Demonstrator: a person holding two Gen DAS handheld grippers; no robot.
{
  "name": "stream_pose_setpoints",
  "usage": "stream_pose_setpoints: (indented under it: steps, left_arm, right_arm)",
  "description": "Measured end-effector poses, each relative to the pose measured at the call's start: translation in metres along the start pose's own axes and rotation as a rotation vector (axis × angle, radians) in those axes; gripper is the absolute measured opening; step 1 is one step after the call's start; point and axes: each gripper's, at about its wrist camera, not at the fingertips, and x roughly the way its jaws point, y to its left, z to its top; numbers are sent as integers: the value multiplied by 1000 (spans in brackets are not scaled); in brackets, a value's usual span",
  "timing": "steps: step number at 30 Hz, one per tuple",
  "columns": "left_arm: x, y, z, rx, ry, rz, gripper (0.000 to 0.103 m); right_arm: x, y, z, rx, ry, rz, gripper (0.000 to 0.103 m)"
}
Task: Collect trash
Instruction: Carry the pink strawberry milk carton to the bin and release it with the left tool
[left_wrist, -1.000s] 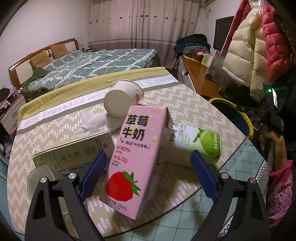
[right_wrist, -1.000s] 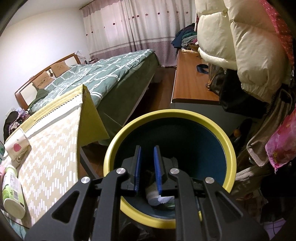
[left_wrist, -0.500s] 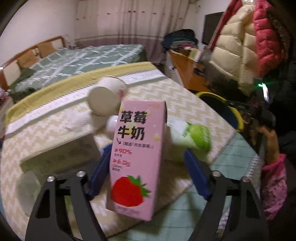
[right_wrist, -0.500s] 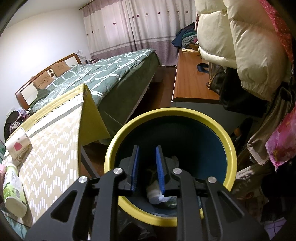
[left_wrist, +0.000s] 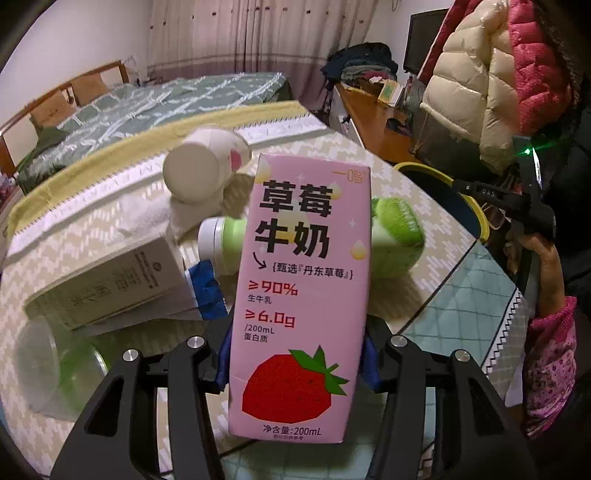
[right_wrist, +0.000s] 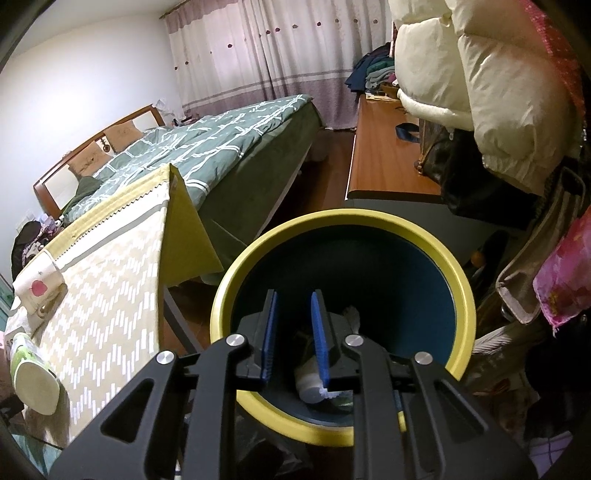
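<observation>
Bedroom tabletop (left_wrist: 424, 280) strewn with cartons and bottles: my left gripper (left_wrist: 295, 360), jaws just closed, clamps the upright pink strawberry milk carton (left_wrist: 299, 295), while my right gripper (right_wrist: 293, 332) hangs nearly closed and empty over the yellow-rimmed bin (right_wrist: 388, 225).

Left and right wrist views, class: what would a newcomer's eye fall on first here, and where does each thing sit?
The pink strawberry milk carton fills the centre of the left wrist view, upright and clamped between the left tongs, whose jaws have just been closing on it. Behind it, a green bottle and a beige box lie on the patterned tablecloth. In the right wrist view, the yellow-rimmed bin sits below the empty right tongs.
</observation>
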Motion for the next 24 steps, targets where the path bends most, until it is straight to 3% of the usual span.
stream_pose_setpoints:
  steps: [5, 11, 15, 19, 24]
  left_arm:
    - [-24, -17, 10, 35, -41, 12, 52]
    - [-33, -42, 36, 47, -66, -33, 52]
    - [-12, -63, 61, 40, -45, -78, 52]
    - [16, -92, 84, 44, -16, -130, 52]
    - [51, -141, 113, 84, 0, -176, 52]
  right_arm:
    - [-12, -6, -5, 11, -17, 7, 18]
    - [-24, -20, -10, 25, -28, -11, 18]
    - [-31, -34, -10, 37, -35, -26, 19]
    - [-39, -45, -12, 40, -43, -40, 31]
    - [-42, -61, -13, 48, -44, -43, 31]
